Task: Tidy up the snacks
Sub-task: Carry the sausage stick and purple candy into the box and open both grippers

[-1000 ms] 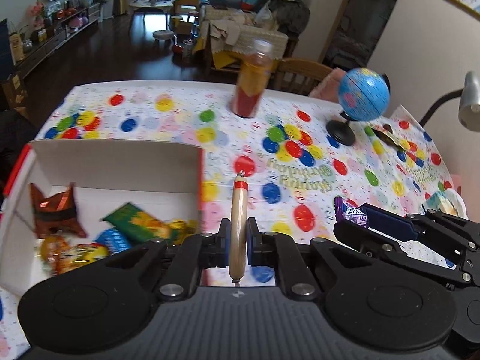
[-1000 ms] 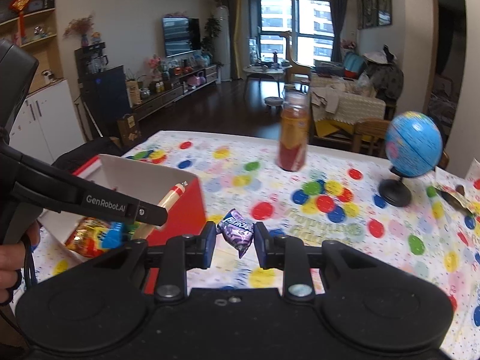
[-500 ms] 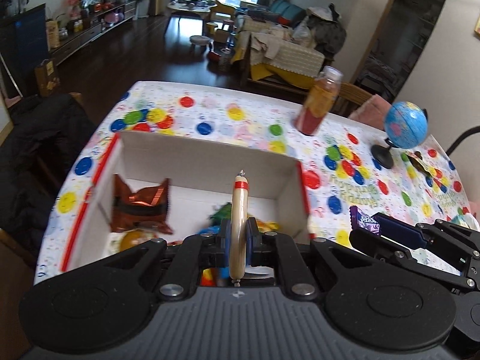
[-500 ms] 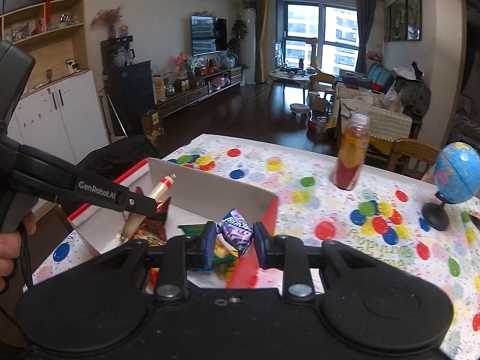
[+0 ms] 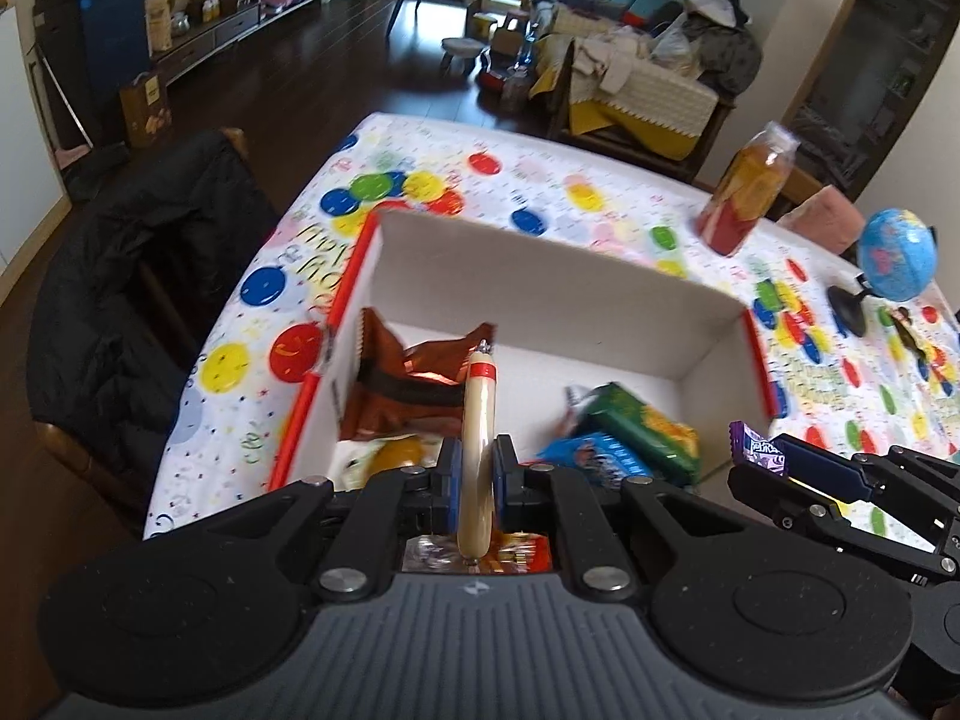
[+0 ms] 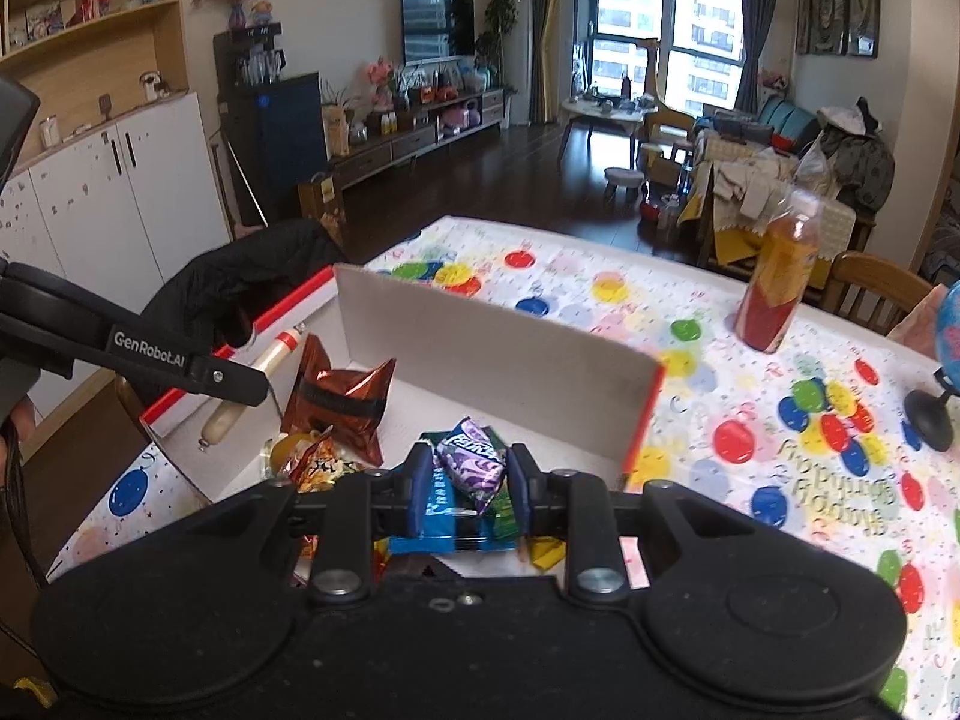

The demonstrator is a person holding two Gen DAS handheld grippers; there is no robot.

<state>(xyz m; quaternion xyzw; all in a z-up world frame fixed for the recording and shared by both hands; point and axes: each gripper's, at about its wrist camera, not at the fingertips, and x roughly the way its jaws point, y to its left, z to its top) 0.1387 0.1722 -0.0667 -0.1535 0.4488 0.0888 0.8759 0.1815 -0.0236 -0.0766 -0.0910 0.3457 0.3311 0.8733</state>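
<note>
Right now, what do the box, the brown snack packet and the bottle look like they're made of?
Box: apparently cardboard, matte white walls, thin red edges.
Brown snack packet: probably metallised foil, shiny with creased glints.
Bottle: likely clear plastic, see-through with orange-red contents; glass can't be excluded.

A lived-in home, an open living and dining room. At 12 o'clock in the right wrist view hang a wall TV and tall windows; at 2 o'clock a cluttered sofa; at 10 o'clock white cabinets. A party-print tablecloth covers the dining table.
</note>
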